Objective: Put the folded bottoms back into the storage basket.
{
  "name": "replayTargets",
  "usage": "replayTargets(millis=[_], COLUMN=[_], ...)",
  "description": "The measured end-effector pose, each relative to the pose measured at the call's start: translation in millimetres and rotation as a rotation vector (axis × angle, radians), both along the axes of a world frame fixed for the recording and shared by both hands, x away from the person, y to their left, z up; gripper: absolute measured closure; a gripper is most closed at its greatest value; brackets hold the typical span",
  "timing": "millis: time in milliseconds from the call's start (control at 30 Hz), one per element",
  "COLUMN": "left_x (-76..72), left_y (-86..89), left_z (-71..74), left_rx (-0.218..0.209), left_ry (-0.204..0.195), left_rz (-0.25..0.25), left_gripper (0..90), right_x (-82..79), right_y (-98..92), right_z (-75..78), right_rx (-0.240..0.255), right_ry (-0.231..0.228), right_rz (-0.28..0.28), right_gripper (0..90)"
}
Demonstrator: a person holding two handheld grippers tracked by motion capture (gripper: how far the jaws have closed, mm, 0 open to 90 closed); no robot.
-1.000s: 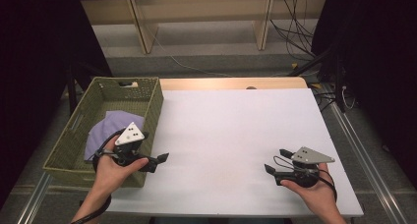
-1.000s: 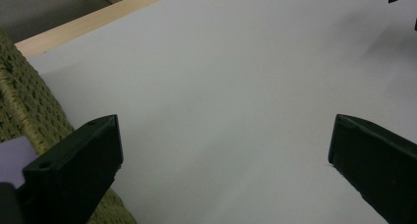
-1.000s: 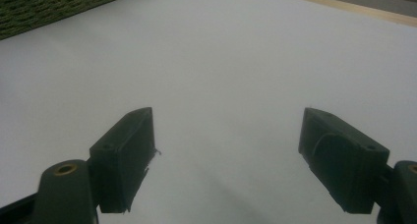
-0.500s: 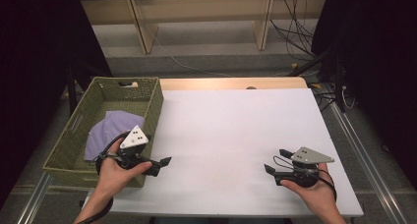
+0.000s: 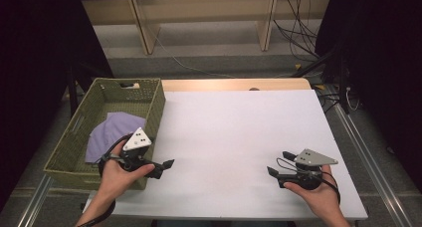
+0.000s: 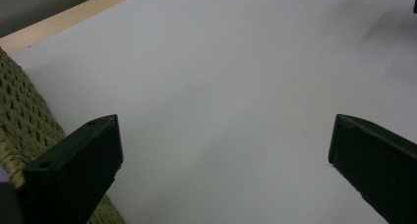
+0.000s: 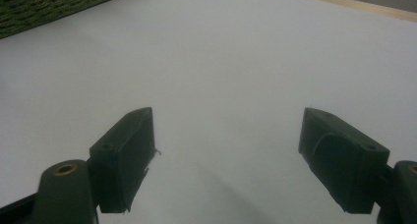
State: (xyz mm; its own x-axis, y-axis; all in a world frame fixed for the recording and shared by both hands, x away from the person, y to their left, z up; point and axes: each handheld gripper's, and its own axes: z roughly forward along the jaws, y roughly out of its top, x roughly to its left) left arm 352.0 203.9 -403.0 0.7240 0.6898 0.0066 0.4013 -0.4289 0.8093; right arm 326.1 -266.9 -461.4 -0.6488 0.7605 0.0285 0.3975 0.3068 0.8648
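Quick count from where I'm standing: one white worktop [image 5: 239, 137], and one green woven basket [image 5: 84, 132] sitting at its left edge. Inside the basket there's one lilac cloth [image 5: 112, 132], just the single piece as far as I can tell. Two handheld grippers, the left gripper [image 5: 161, 167] and the right gripper [image 5: 278, 162], each with two black fingers [image 6: 74, 170], so four total. Two hands holding them.
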Motion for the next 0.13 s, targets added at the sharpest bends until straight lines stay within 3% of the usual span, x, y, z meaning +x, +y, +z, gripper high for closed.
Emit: replayTargets(millis=[133], left_x=[0.4], left_y=[-1.1], left_z=[-0.7], left_rx=[0.001], left_ry=[0.001], left_rz=[-0.002], left_gripper=[0.0], right_x=[0.0], right_y=[0.1], right_z=[-0.2], right_rx=[0.000], right_ry=[-0.001], right_rz=[0.001], right_gripper=[22.1])
